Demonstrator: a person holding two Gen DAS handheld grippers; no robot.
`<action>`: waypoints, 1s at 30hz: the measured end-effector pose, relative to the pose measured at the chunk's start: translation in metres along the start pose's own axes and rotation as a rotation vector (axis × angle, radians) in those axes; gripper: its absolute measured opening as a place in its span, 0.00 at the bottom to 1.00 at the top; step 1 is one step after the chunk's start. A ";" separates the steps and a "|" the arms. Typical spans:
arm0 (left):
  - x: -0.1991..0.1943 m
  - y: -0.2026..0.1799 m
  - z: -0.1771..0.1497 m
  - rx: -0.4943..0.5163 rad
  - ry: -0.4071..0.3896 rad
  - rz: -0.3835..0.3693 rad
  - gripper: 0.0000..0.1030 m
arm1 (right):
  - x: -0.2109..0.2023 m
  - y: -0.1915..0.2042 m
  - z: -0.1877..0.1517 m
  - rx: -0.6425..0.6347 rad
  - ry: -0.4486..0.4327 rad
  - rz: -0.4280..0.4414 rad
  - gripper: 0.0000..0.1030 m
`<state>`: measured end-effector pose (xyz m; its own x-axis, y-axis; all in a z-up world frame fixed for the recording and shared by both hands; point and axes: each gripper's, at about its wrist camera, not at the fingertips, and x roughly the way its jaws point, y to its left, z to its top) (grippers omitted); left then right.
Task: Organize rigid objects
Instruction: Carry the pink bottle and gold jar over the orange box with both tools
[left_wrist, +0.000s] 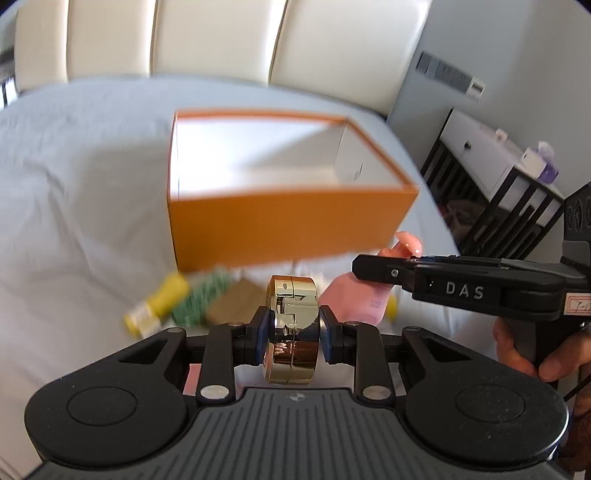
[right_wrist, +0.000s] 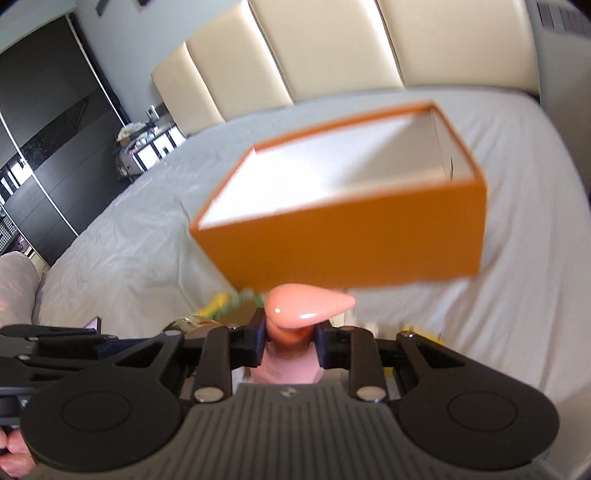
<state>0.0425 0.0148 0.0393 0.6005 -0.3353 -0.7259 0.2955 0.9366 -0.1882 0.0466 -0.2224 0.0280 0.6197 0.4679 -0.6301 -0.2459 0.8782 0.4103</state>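
An open orange box (left_wrist: 288, 225) with a white inside stands on the bed ahead of both grippers; its near wall (right_wrist: 354, 243) also fills the right wrist view. My left gripper (left_wrist: 292, 334) is shut on a shiny gold round case (left_wrist: 291, 325), held on edge above the sheet. My right gripper (right_wrist: 290, 341) is shut on the neck of a pink pump bottle (right_wrist: 291, 365), whose peach pump head (right_wrist: 306, 304) sticks up above the pads. In the left wrist view that bottle (left_wrist: 358, 295) hangs to the right, under the right gripper's black finger (left_wrist: 380, 271).
A yellow tube (left_wrist: 157, 304), a green patterned packet (left_wrist: 203, 295) and a brown cardboard piece (left_wrist: 236, 301) lie on the grey sheet (left_wrist: 74, 206) just before the box. A cream padded headboard (left_wrist: 221, 40) stands behind. A black-framed side table (left_wrist: 491, 177) is right of the bed.
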 end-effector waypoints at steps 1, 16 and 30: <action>-0.004 -0.001 0.009 0.011 -0.021 0.003 0.30 | -0.003 0.002 0.007 -0.015 -0.018 -0.002 0.25; 0.025 0.007 0.111 -0.020 -0.214 0.049 0.30 | -0.005 -0.005 0.124 -0.014 -0.241 -0.106 0.25; 0.136 0.050 0.097 -0.150 0.054 -0.052 0.29 | 0.077 -0.036 0.126 -0.009 -0.108 -0.242 0.25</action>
<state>0.2107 0.0059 -0.0043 0.5451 -0.3812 -0.7467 0.2085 0.9243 -0.3196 0.1971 -0.2301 0.0476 0.7372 0.2308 -0.6351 -0.0868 0.9644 0.2498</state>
